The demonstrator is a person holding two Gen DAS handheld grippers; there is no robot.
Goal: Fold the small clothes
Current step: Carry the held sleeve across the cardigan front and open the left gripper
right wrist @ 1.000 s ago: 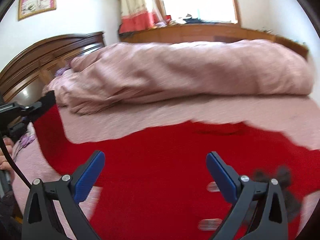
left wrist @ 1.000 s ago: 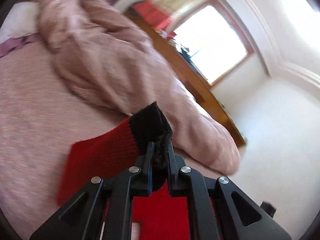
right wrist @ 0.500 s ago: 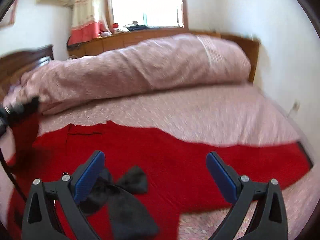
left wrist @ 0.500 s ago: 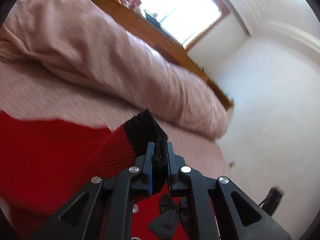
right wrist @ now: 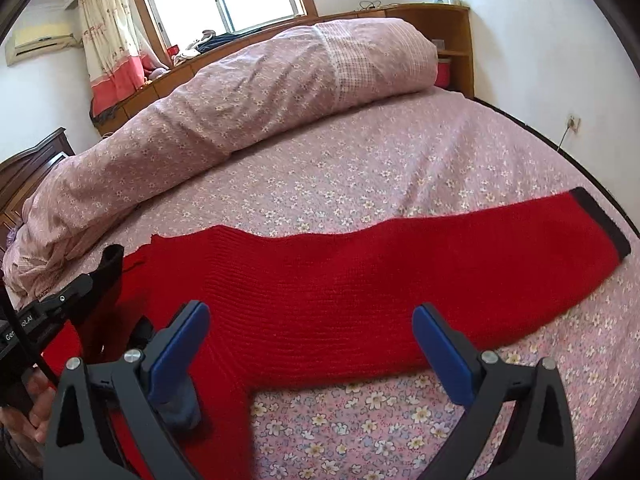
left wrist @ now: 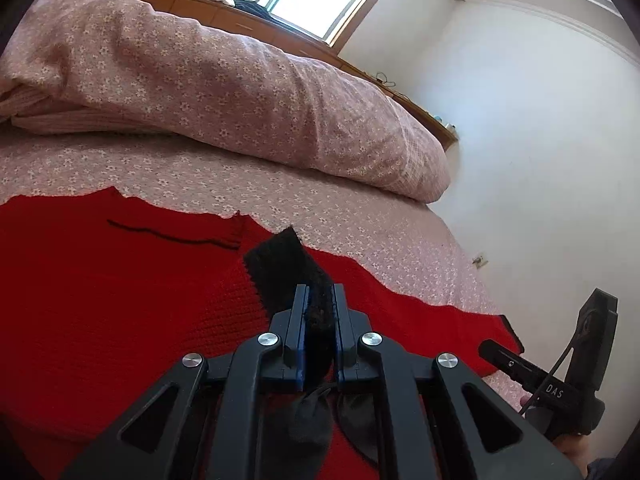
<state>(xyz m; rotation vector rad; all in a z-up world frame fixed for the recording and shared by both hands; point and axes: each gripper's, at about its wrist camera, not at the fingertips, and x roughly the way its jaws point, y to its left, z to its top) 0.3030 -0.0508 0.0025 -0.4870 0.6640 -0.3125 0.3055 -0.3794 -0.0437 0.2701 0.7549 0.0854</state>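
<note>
1. The knitted sweater [right wrist: 360,292] is bright red, and its cuff [right wrist: 600,220] is black.
2. The bed sheet [right wrist: 400,160] is dusty pink with small white flowers.
3. The rolled quilt [left wrist: 240,80] has the same pink floral print, with a checked panel at one end.
4. The gripper fingers [right wrist: 444,344] have blue pads on black frames.
5. The curtain [right wrist: 108,48] is cream above and red below.
</note>
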